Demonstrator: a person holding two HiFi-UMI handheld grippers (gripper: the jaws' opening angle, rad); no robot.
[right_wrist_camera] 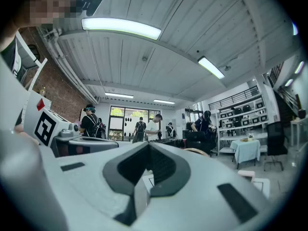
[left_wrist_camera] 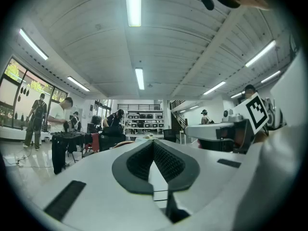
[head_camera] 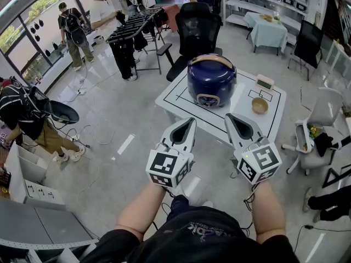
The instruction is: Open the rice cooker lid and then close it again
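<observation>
The dark blue rice cooker [head_camera: 211,80] stands on a white table [head_camera: 174,99] with its lid down. Both grippers are held level in front of the table's near edge, short of the cooker and touching nothing. My left gripper [head_camera: 190,123] is shut and empty, and its dark pads [left_wrist_camera: 144,160] meet in the left gripper view. My right gripper [head_camera: 231,118] is also shut and empty, with its pads [right_wrist_camera: 166,170] together. My own jaws hide most of the cooker in both gripper views. The right gripper [left_wrist_camera: 226,129] shows at the right of the left gripper view.
A wooden bowl [head_camera: 260,105] and a small box [head_camera: 265,81] sit on the table's right part. A black office chair [head_camera: 197,23] stands behind the table and a white chair [head_camera: 323,119] to its right. Several people stand at the far left near a black rack [head_camera: 131,29].
</observation>
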